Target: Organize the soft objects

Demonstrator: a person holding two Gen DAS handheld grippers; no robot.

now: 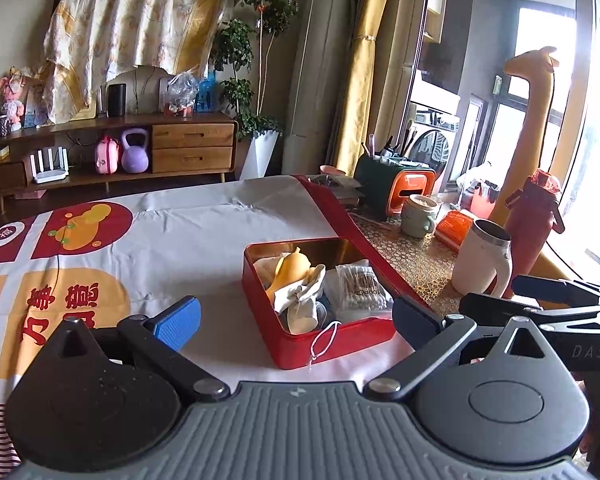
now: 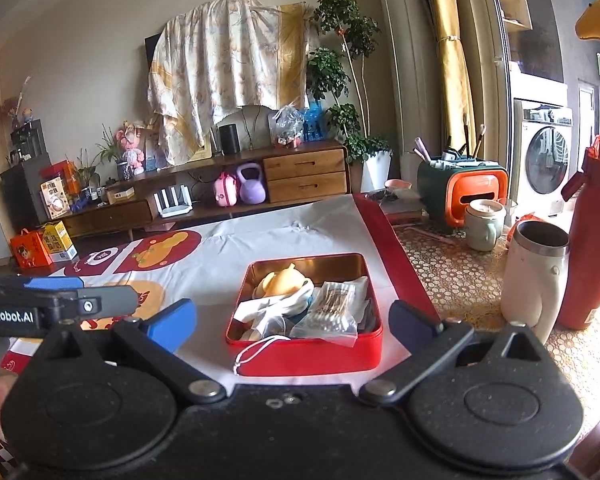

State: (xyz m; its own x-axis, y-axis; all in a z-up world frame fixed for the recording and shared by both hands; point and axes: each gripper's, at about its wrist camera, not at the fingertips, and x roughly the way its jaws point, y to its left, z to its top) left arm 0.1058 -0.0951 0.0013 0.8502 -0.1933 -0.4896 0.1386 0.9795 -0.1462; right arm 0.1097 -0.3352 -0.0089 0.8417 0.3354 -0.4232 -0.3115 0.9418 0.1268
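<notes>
The red rectangular metal tin sits open on the white printed tablecloth, near the cloth's red right border. Inside lie a yellow-orange soft rubber toy, crumpled white cloth pouches and a clear bag of cotton swabs; a white cord loop hangs over the tin's near wall. The left gripper and the right gripper each hover before the tin, jaws spread wide, holding nothing.

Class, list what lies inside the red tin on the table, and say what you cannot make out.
Inside the red tin: an orange soft toy, white cloth, a bag of cotton swabs. Whatever lies beneath them is covered.
</notes>
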